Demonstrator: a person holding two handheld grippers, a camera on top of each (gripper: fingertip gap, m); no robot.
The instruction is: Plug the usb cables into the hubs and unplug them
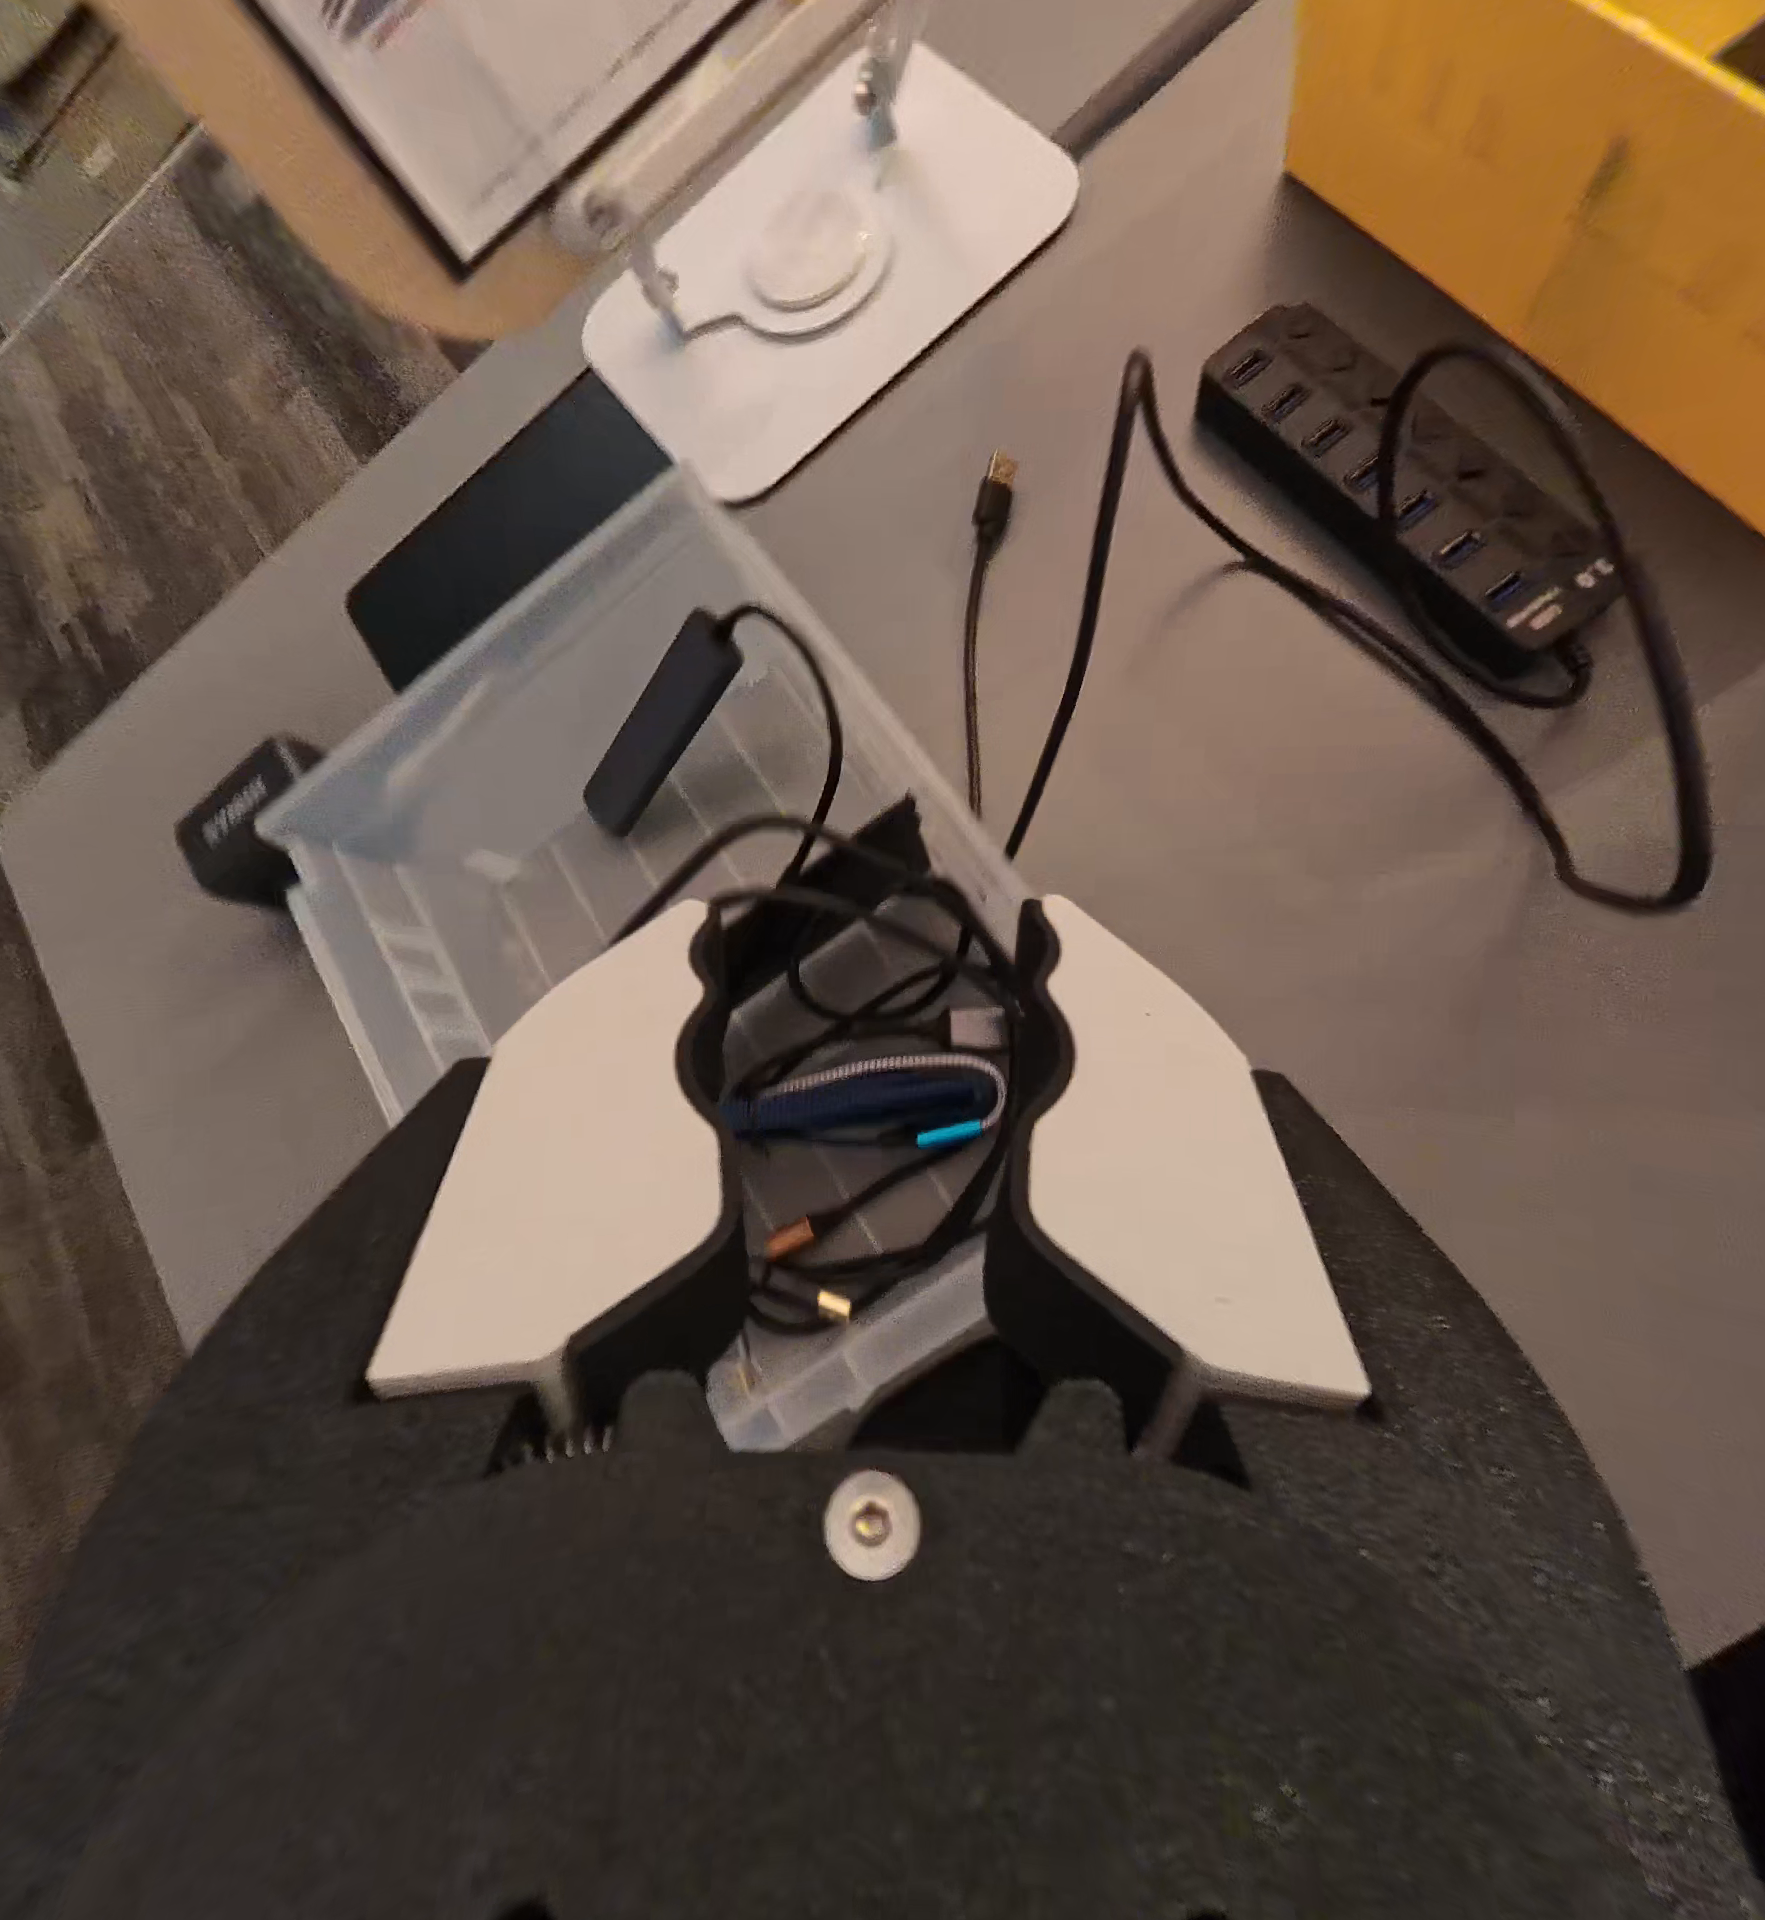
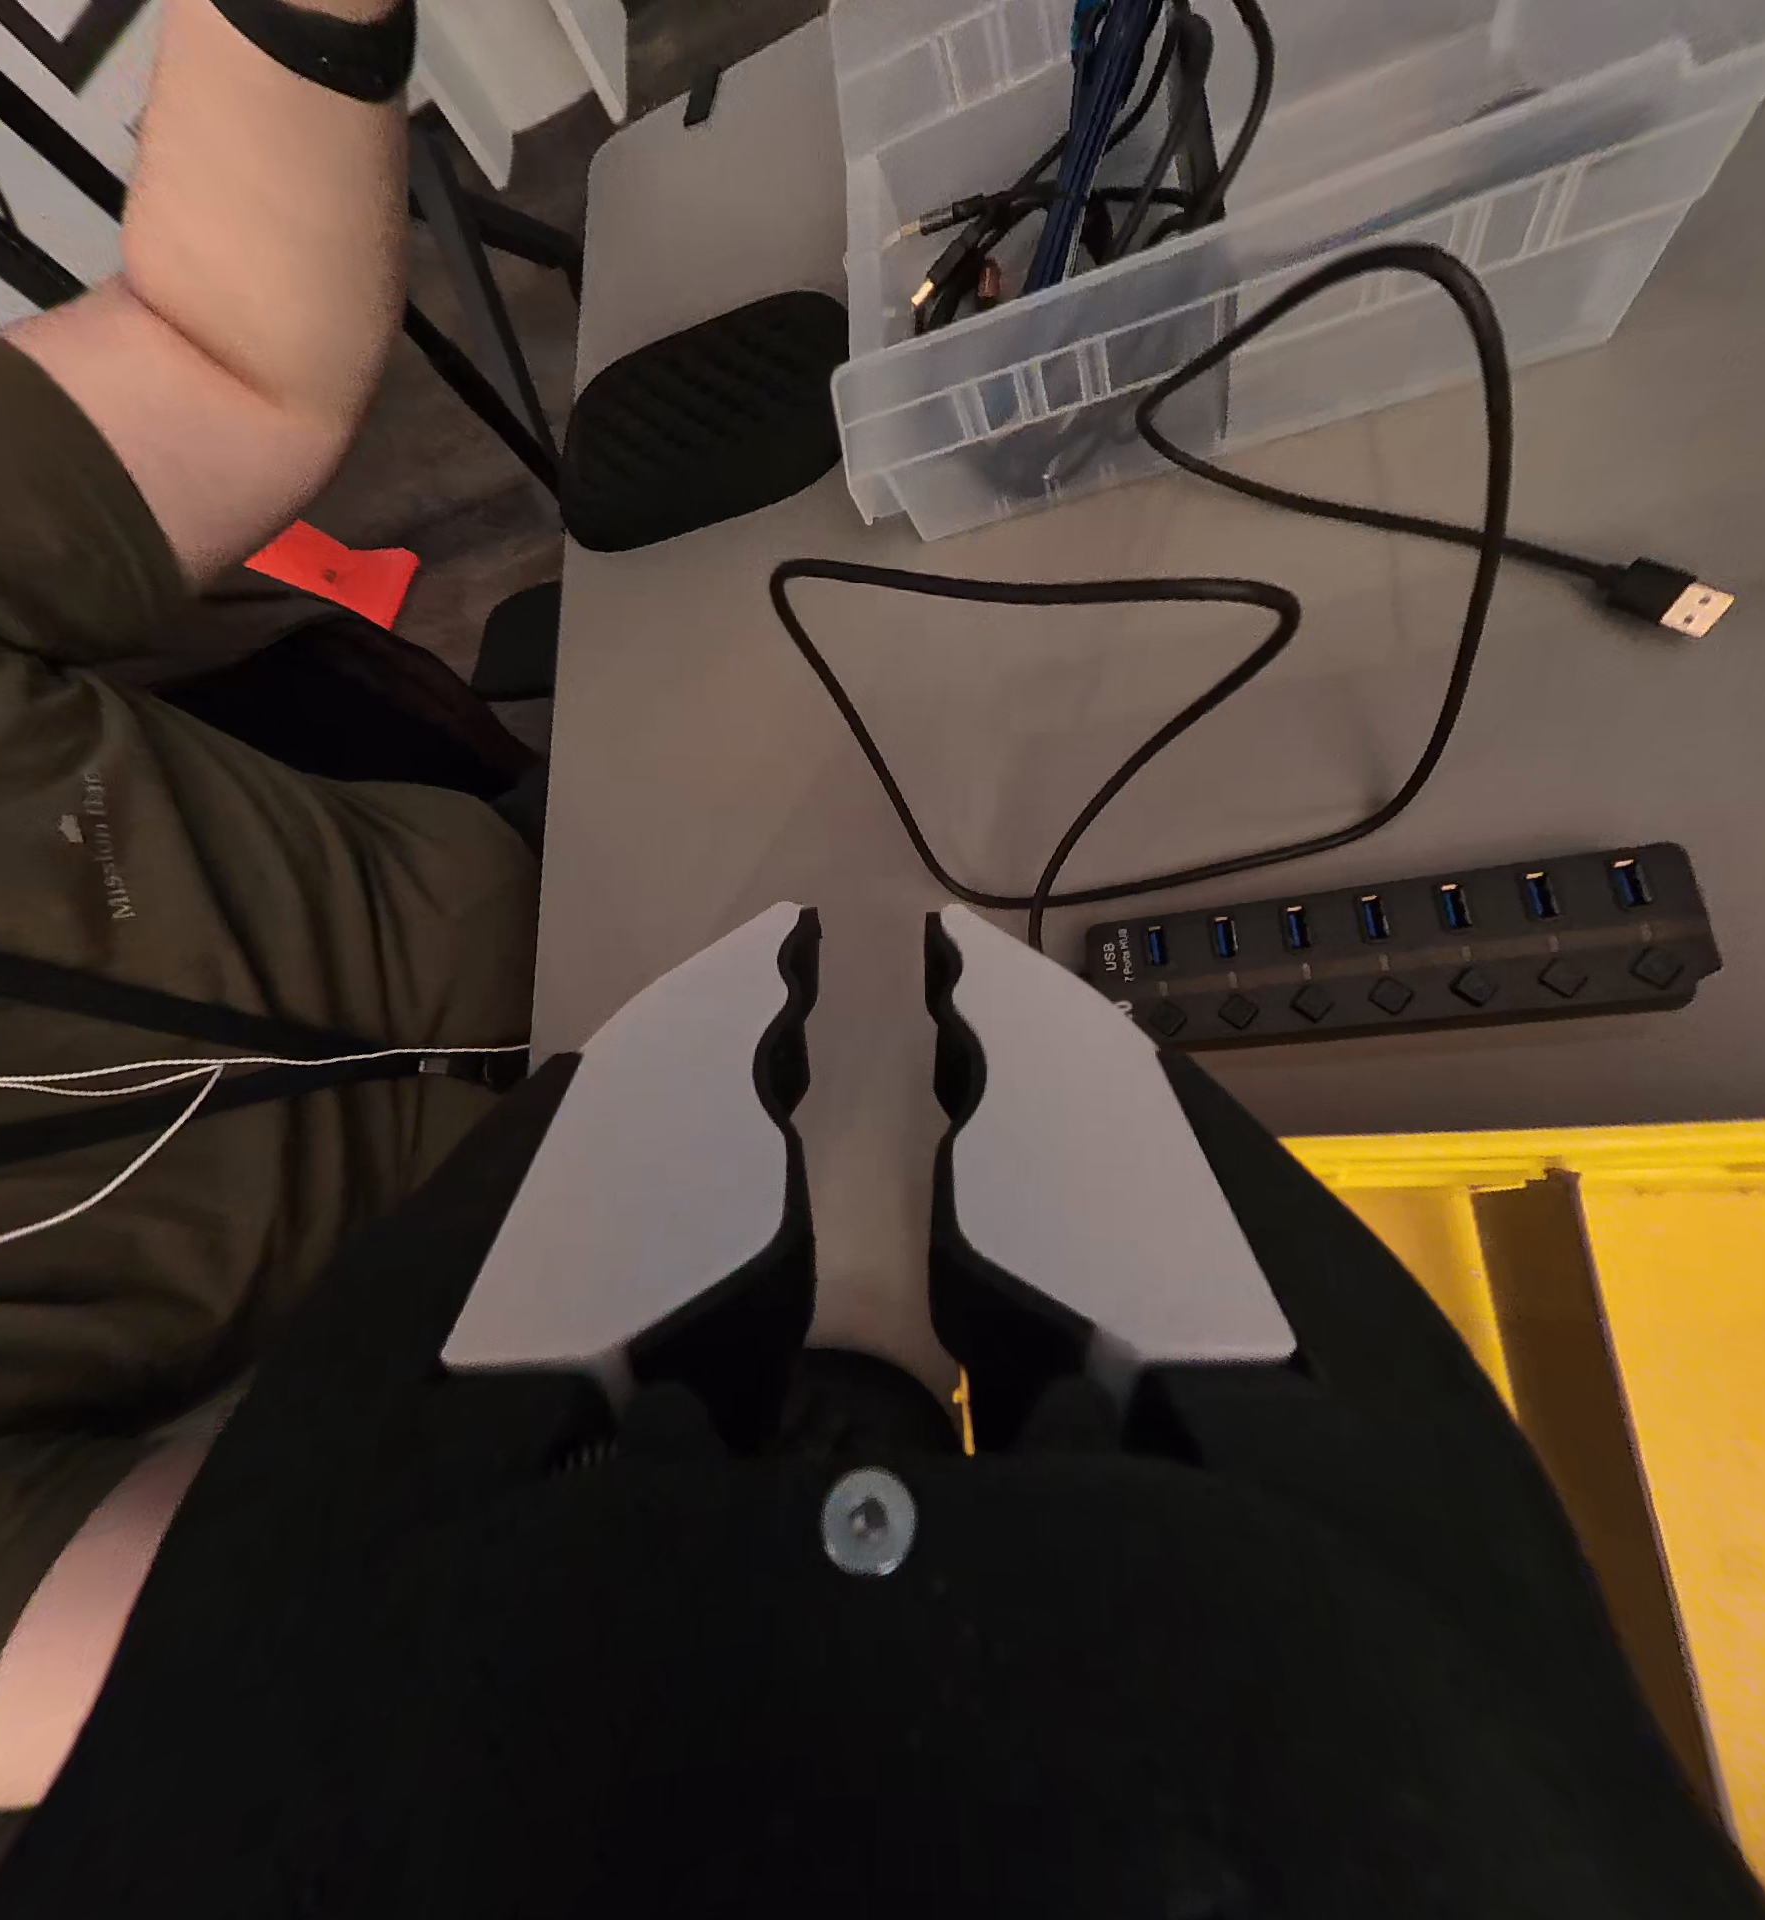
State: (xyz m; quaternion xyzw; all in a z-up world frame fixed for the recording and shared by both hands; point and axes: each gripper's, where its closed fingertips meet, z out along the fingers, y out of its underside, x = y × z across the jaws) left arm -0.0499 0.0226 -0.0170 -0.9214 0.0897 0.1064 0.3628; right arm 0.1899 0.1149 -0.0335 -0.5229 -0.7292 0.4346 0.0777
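Hovering my left gripper, jaws spread and empty, over the clear bin of tangled cables. My right gripper hangs released above bare table; beyond it lies the black seven-port hub, its cable plug loose.

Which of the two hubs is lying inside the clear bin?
The slim black hub, resting in the clear bin. The long seven-port hub lies on the table instead.

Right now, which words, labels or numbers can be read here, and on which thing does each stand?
I do not copy writing; here is where it stands:
White print, legible: on the end of the black USB hub.
Pale print, legible: on the person's olive shirt.
Pale mark, too blurred to read: on the small black box.
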